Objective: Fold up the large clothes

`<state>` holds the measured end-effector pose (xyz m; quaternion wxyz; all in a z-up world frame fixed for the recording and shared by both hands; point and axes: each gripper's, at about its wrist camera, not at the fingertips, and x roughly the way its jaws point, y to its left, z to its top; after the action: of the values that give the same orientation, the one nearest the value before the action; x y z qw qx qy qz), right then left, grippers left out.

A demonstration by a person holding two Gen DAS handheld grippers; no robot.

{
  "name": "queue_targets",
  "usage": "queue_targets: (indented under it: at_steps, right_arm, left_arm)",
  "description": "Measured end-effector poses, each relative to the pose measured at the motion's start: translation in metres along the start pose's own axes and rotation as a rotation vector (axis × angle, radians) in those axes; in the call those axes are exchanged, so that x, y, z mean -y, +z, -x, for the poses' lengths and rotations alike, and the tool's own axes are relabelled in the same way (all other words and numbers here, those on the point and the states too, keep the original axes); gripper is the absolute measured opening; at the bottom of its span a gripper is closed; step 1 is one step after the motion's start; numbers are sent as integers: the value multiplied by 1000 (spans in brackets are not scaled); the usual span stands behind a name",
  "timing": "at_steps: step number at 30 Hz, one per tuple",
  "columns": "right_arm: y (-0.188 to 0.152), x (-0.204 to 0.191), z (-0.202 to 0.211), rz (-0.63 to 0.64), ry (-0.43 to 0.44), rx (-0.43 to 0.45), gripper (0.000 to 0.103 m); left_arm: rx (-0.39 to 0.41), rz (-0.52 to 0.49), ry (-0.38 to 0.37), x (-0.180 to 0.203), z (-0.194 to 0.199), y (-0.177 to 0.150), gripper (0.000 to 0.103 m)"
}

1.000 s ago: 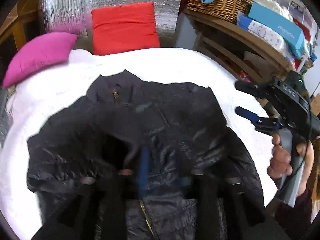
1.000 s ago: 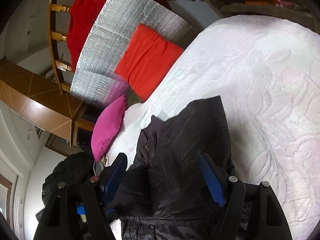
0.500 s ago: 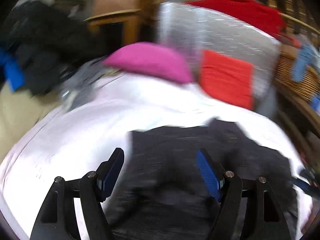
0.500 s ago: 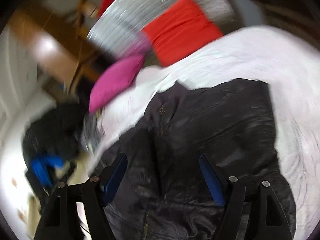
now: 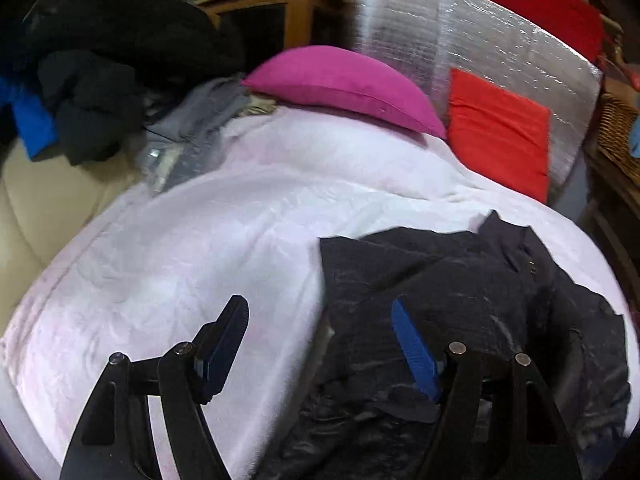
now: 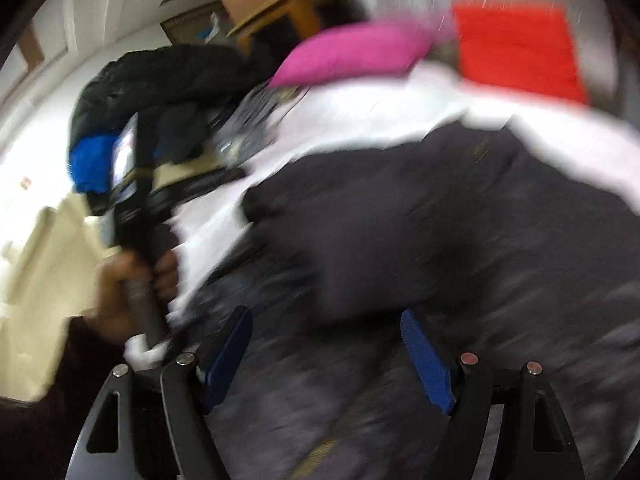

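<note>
The left tool [image 5: 320,340] stands with its jaws apart and nothing between the blue pads; they have just been opening. Its left pad hangs over the white bedspread [image 5: 180,248], its right pad over the left edge of the black puffer jacket [image 5: 460,288]. The right tool [image 6: 326,350] is likewise wide apart and empty, poised above the jacket's dark quilted body [image 6: 400,220]; this view is smeared by motion. At its left, the left hand [image 6: 132,276] grips the handle of the other tool. The jacket lies spread on the bed, collar toward the far side. Beyond it sit a magenta cushion [image 5: 340,84] and a red cushion [image 5: 496,132] against a silver foil panel [image 5: 460,28]. A heap of dark clothes [image 5: 100,60] lies off the bed's left side.
</note>
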<state>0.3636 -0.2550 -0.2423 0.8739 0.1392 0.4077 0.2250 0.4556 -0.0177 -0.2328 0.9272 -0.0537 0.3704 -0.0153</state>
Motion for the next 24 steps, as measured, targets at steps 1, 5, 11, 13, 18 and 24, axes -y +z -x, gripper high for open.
queue_targets:
  at_steps: [1, 5, 11, 13, 18, 24]
  right_arm:
    - [-1, 3, -7, -59, 51, -9, 80]
    - [-4, 35, -34, -355, 179, -24, 80]
    - [-12, 79, -51, -656, 264, 51, 79]
    - [-12, 81, -58, -684, 298, 47, 64]
    - [-8, 73, -50, -640, 260, 94, 23]
    - [1, 94, 29, -628, 174, 409, 19]
  left_arm:
    - [-11, -3, -10, 1, 0, 0, 74]
    - [-50, -10, -33, 1, -9, -1, 65]
    - [-37, -2, -41, -5, -5, 0, 65]
    - [-32, -13, -36, -4, -3, -1, 65]
    - [-36, -14, -27, -4, -3, -2, 65]
    - [-28, -15, -26, 0, -3, -3, 65]
